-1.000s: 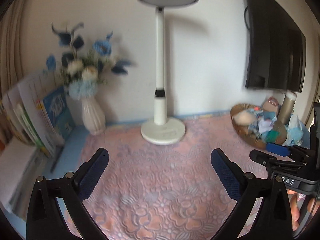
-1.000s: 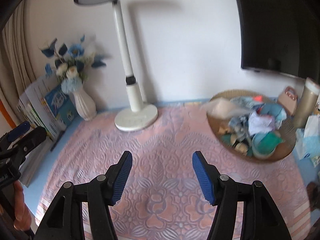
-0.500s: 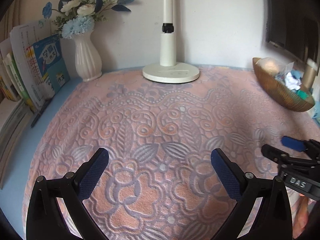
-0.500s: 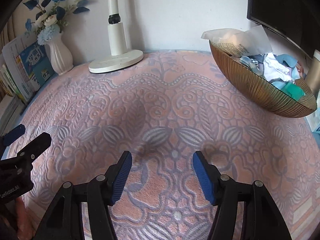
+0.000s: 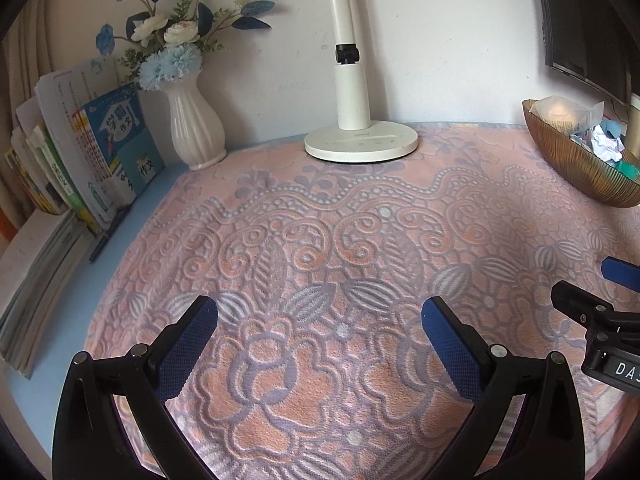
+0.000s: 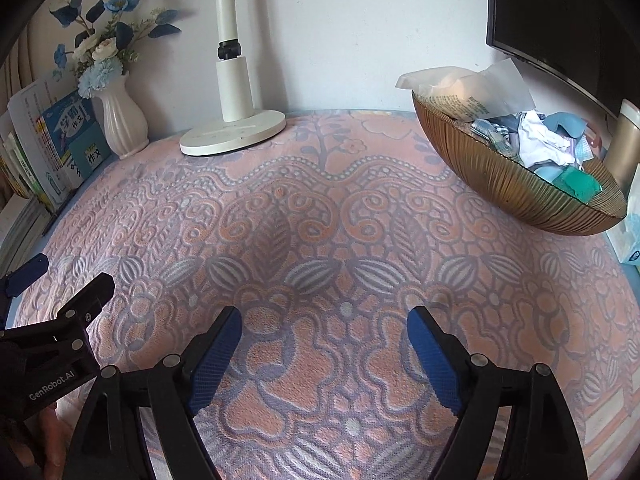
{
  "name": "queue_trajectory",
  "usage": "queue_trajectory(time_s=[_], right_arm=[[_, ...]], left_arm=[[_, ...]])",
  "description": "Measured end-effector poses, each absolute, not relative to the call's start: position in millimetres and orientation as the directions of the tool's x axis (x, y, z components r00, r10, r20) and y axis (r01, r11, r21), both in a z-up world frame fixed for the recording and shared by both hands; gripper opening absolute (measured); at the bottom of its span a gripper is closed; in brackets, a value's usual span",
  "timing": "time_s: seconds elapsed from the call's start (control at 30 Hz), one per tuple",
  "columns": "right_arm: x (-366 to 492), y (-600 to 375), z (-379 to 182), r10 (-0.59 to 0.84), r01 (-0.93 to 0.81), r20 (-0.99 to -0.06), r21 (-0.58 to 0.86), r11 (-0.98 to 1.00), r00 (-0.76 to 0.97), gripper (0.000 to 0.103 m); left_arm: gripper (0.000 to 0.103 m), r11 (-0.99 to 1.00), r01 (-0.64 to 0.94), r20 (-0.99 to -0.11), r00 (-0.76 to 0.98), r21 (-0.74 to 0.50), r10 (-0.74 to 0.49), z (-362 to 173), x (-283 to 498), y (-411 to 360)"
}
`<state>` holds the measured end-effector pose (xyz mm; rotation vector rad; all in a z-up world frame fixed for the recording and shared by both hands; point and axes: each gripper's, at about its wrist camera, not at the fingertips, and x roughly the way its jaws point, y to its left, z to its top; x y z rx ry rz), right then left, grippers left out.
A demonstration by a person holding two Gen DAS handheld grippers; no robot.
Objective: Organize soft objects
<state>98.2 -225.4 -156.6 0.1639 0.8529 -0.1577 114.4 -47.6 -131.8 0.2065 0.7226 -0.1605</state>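
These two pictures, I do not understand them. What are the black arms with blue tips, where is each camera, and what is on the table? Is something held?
There is no robot here. A person holds a hand tool in each hand, and each tool has two black fingers with blue pads. A camera on each tool looks forward along its fingers.

One picture is from the left gripper, the other from the right gripper. Each also sees the other tool at its edge.

Both grippers are open and hold nothing. They hover over a pink patterned cloth.

At the back stand a white lamp, a vase of blue flowers and some books. On the right is a gold bowl full of soft items, probably the things to organize.
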Motion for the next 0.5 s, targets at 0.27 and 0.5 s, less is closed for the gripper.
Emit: queue_trajectory(time_s=[0.27, 0.5], right_arm=[[100.1, -221.1, -158.7, -0.071, 0.193, -0.770, 0.069, 0.979, 0.634, 0.083], [100.6, -221.5, -160.0, -0.065, 0.195, -0.774, 0.076, 0.978, 0.629, 0.083]], left_arm=[[0.102, 0.967, 0.222, -0.675, 0.733, 0.126, -0.080, -133.2, 113.5, -48.4], [0.102, 0.967, 0.225, -0.678, 0.730, 0.123, -0.084, -133.5, 114.3, -47.8]])
